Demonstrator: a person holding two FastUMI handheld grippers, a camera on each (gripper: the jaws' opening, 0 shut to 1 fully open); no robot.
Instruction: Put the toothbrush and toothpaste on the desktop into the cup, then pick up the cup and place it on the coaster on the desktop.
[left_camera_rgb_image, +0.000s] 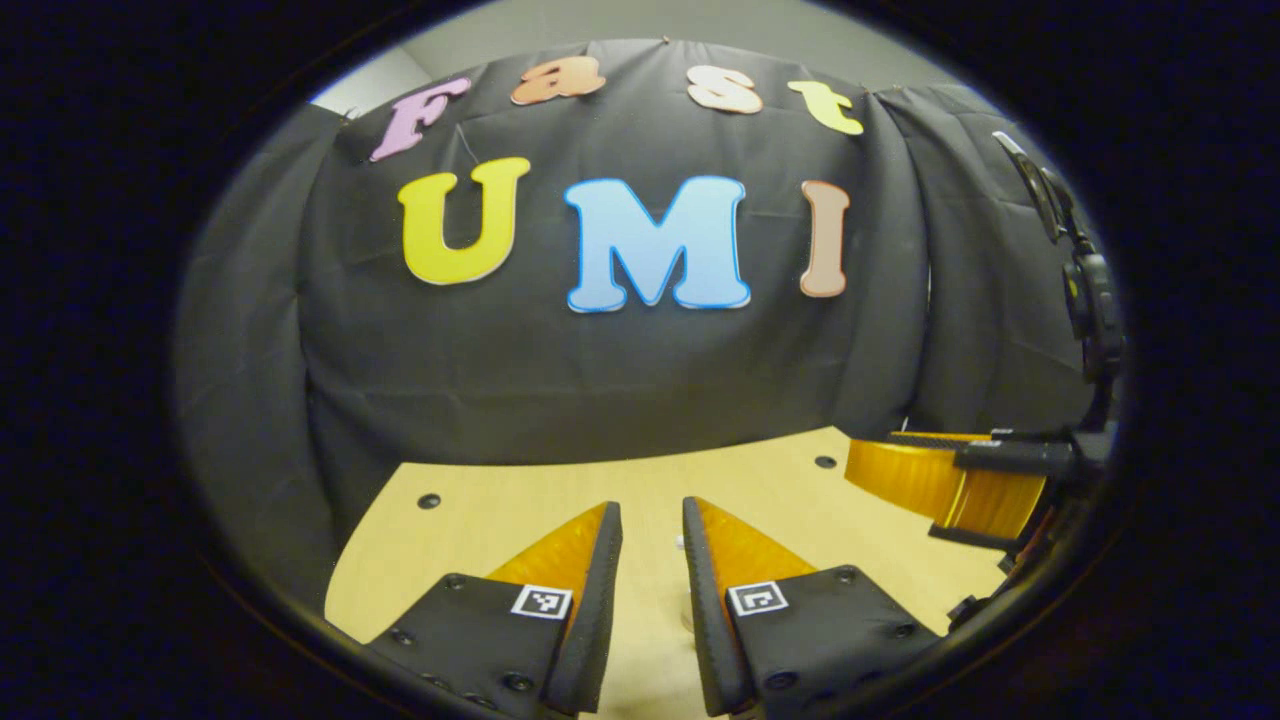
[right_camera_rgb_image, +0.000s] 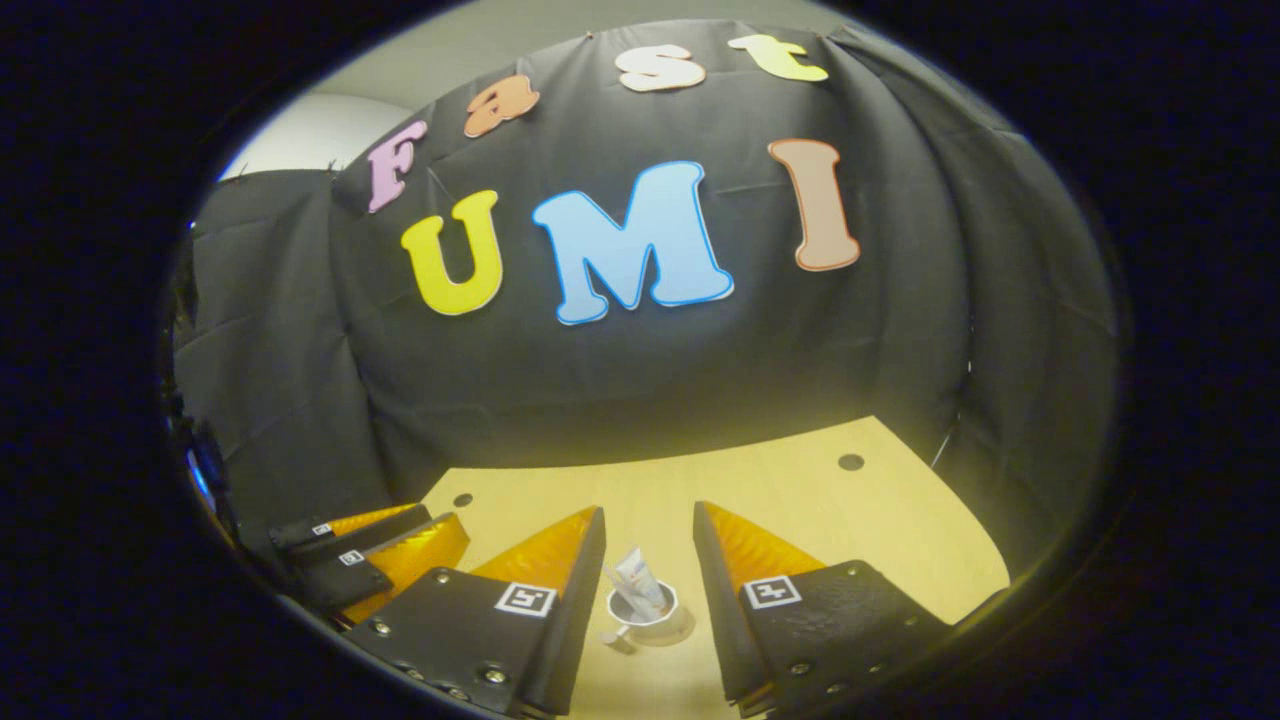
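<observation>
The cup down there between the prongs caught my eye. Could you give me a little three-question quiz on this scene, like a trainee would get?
1. True or false: in the right gripper view, the cup already holds the toothpaste.
2. What does the cup rest on? A) the coaster B) bare desktop C) a plate
3. Fill in: both the right gripper and the left gripper stand ____, holding nothing.

Key: 1 true; 2 A, as far as the small image tells; 3 open.

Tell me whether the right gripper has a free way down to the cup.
Probably yes: the right gripper is open, the cup sits between its fingers lower down, and nothing lies between them. The toothpaste already stands inside.
</observation>
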